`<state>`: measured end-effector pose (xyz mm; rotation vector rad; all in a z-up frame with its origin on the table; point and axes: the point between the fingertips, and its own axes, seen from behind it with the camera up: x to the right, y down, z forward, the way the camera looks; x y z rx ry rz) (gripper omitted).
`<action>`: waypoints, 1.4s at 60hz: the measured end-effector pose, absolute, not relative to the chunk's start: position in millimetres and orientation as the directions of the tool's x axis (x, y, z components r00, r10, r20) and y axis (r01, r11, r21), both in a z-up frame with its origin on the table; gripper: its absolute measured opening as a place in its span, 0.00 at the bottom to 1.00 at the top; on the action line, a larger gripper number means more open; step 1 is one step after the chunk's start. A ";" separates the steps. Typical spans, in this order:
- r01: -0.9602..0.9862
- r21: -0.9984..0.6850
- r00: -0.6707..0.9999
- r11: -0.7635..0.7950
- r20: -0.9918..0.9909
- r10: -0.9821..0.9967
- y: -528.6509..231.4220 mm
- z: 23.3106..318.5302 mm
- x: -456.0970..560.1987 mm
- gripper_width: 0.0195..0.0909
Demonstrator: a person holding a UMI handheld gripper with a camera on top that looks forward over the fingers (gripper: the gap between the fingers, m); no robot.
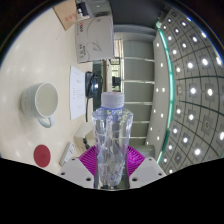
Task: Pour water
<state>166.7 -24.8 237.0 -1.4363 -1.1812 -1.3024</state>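
Observation:
A clear plastic water bottle (112,135) with a white cap stands upright between my fingers. Its lower body fills the space between the two purple pads, and both fingertips (90,160) press on its sides. My gripper (112,163) is shut on the bottle. To the left, beyond the fingers, a white mug (40,101) with a handle rests on the pale tabletop (60,125). The bottle's base is hidden behind the gripper body.
A small red round object (42,155) lies on the table close to the left finger. Papers (80,82) and a dark device (96,82) lie further back, with a white box (94,35) behind them. A perforated curved panel (190,80) rises on the right.

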 end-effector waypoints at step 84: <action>0.047 -0.869 0.999 -0.493 0.028 0.046 -84.9 110.5 206.7 0.94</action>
